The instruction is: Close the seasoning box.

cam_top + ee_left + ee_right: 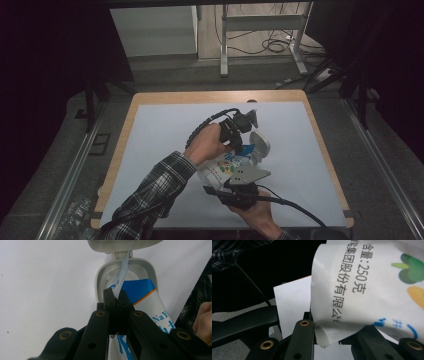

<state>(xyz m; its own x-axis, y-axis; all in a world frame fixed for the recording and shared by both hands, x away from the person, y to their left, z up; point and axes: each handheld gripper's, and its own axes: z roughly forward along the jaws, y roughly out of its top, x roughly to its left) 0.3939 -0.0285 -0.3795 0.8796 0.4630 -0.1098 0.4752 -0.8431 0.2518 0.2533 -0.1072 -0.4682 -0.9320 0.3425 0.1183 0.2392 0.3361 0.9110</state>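
Note:
A soft white pack of wipes (225, 169) with blue print and a grey flip lid (260, 143) is held over the white mat. My right gripper (231, 187) comes from the near side and is shut on the pack's end (352, 297), the printed wrapper bulging between its jaws (334, 326). From the left, my left gripper (243, 148) reaches down to the open lid (125, 267). It (115, 297) is shut on a thin pale sheet (124, 270) that rises out of the pack's opening.
The white mat (160, 150) covers a wooden table (215, 96). Metal desk legs and cables (270, 45) stand on the floor beyond the far edge. A clear wrapper (75, 212) lies off the table at the near left.

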